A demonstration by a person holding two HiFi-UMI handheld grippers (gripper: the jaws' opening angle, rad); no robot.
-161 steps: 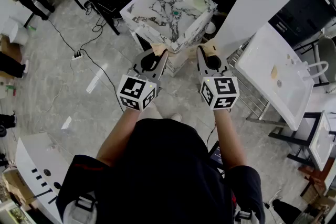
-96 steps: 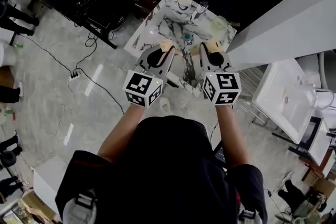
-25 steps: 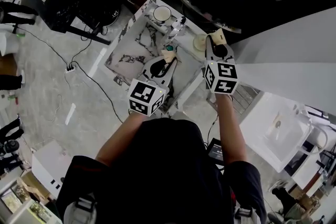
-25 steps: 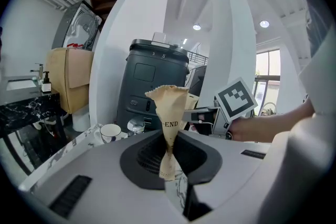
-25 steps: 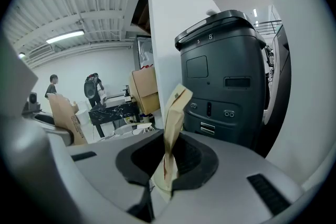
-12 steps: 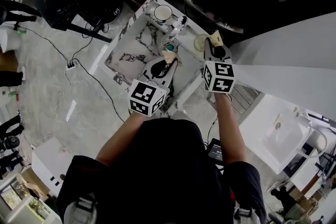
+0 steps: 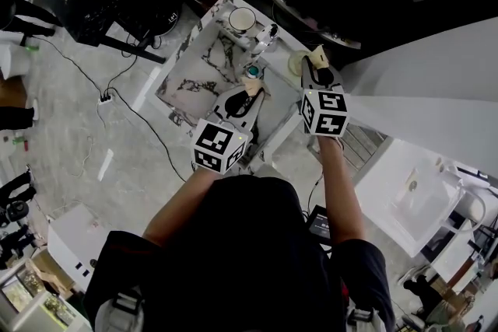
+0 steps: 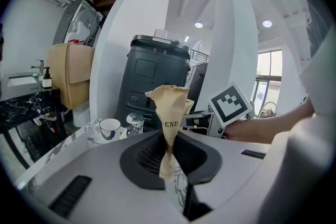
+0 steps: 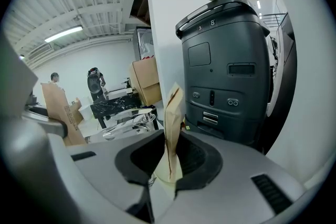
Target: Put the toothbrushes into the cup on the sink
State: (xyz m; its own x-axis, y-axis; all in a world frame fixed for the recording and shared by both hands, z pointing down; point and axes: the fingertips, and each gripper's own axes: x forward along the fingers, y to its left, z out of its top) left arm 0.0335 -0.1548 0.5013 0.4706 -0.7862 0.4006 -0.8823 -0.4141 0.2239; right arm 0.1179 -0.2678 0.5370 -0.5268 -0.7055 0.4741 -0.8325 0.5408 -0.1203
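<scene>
Grip check, left to right. Left gripper (image 8: 169,153) had its jaws clamped on the left paper sleeve (image 8: 169,107), crumpled brown paper, presumably a wrapped toothbrush. The sleeve stood upright out of the jaws. It was pinched low, probably so that most of its length was free to go into a container end-first. This gripper hung over the basin of the marble sink (image 7: 173,68), on the person's side of the cup (image 7: 242,18) and apart from it.

The cup sat upright, mouth open, on the sink's far rim, with the faucet (image 7: 264,35) just beside it on the right.

Right gripper (image 9: 167,168) was likewise closed on the right paper sleeve (image 9: 173,113), also upright and held low. It hung right of the cup, past the faucet, near the sink's right edge.

Judgement: neither sleeve was in the cup yet. The faucet stood between the right gripper and the cup, so that approach likely needed to pass over it. Thin paper could buckle or slip.
</scene>
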